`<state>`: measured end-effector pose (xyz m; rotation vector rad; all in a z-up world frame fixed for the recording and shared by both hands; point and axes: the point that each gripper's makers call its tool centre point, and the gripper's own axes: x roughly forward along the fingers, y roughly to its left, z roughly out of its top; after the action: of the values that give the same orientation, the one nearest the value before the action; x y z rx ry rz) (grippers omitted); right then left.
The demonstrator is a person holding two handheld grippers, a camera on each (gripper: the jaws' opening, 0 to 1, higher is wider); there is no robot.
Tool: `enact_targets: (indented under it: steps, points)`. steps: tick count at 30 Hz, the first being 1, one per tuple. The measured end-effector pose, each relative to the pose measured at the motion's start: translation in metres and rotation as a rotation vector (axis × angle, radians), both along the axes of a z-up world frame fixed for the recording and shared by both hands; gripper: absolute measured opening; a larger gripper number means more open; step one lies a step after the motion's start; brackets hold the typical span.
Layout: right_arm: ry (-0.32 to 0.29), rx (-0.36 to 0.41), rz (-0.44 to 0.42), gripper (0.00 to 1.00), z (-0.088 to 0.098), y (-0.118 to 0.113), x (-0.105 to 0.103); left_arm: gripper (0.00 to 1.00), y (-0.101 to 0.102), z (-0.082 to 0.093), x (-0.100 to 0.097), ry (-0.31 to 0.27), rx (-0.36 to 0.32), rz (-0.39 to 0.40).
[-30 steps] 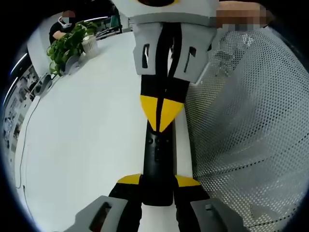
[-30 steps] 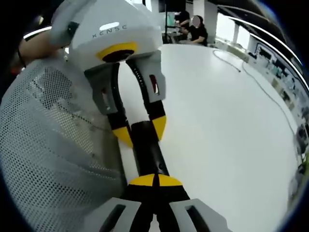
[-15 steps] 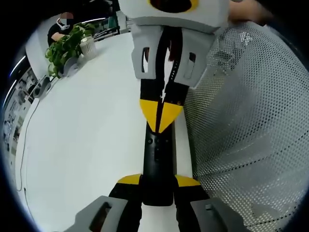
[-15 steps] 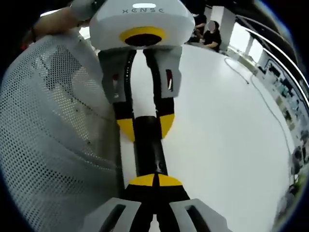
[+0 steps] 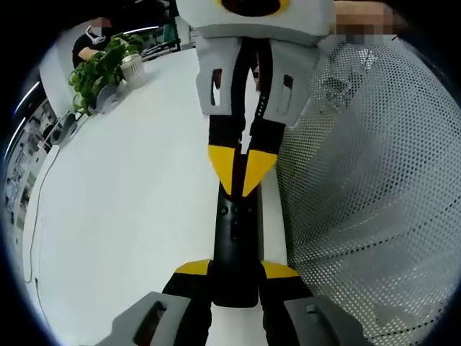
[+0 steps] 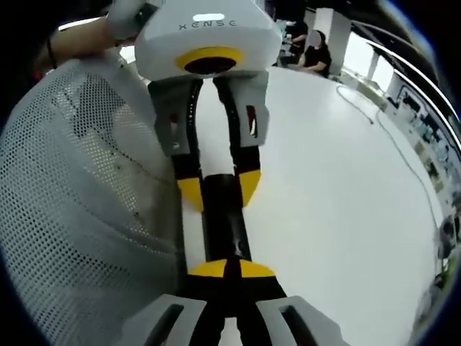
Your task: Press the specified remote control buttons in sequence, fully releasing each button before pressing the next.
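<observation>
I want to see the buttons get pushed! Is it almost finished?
Can't tell how many presses are done. Right now the left gripper is shut on the remote, holding its near end above the white table. The right gripper, jaws together, is on the remote's other end. What's left isn't visible.

A white table (image 5: pixel 122 202) spreads across the left gripper view from nine o'clock toward the centre. At ten o'clock on it stands a leafy green plant (image 5: pixel 97 68) in a white pot (image 5: pixel 134 67). A person (image 5: pixel 90 40) sits just behind the plant at eleven o'clock. A white perforated mesh basket (image 5: pixel 367 187) takes up the three o'clock side.

In the right gripper view the mesh basket lies at nine o'clock, the table at three o'clock. A thin cable (image 6: pixel 392 140) trails over the table at two o'clock, and seated people (image 6: pixel 315 50) show at one o'clock.
</observation>
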<state>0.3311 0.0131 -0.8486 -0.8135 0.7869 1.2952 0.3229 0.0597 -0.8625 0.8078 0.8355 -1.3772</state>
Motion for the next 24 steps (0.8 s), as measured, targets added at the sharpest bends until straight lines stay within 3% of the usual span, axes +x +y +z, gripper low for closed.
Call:
enact_targets:
  steps: [3, 15, 17, 24]
  points:
    - [0.052, 0.044, -0.033, 0.02, 0.0023, 0.0032, -0.0039, 0.25, 0.0, 0.0, 0.0001, 0.001, -0.001, -0.001]
    - [0.088, 0.003, 0.012, 0.05, -0.0036, 0.0024, -0.0075, 0.25, 0.0001, 0.0002, 0.0, 0.005, -0.003, -0.008]
    - [0.06, -0.005, 0.074, 0.05, -0.004, 0.0024, -0.0086, 0.25, 0.0, 0.0002, 0.0, 0.006, -0.003, -0.01]
    - [0.113, -0.032, 0.049, 0.05, -0.0037, 0.0024, -0.0086, 0.25, -0.0003, 0.0002, 0.0, 0.011, -0.003, -0.01]
